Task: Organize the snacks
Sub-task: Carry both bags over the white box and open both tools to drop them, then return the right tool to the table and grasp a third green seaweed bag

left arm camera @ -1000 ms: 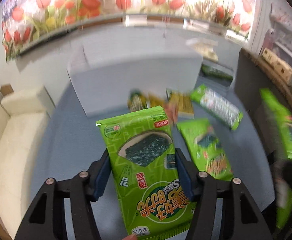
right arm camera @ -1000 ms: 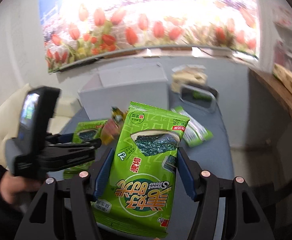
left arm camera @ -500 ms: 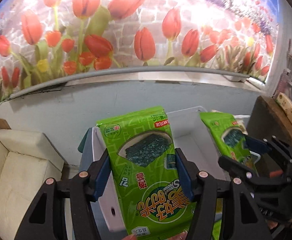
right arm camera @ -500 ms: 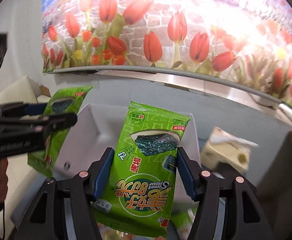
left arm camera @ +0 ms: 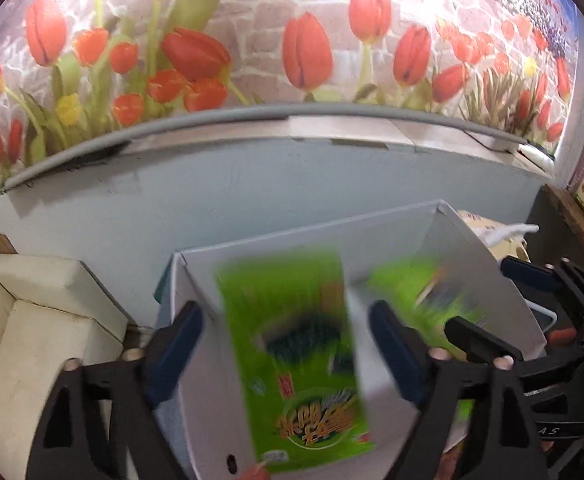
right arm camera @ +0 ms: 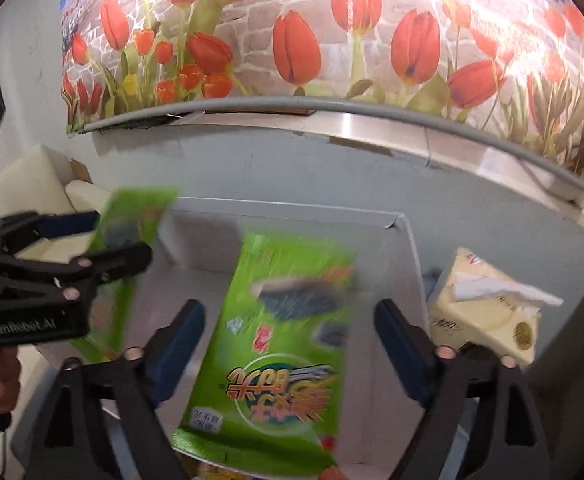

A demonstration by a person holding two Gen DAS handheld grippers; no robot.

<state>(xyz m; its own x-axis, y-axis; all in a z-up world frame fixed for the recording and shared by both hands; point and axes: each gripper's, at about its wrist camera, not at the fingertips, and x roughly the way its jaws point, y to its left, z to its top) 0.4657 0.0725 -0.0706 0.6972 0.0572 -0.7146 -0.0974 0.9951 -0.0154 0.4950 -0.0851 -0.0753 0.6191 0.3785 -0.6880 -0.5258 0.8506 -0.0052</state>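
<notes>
Over white box (left arm camera: 391, 240), jaws opening, packets (left arm camera: 295, 356) blurred

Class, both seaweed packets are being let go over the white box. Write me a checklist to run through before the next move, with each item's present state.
1. Left hand-held gripper opening, pads clear of its seaweed packet: ok.
2. Right hand-held gripper opening, clear of its seaweed packet: ok.
3. Both packets over the white box: ok.
4. Packets settled inside: cannot tell, blurred.
5. Tissue box outside the white box: ok.
</notes>
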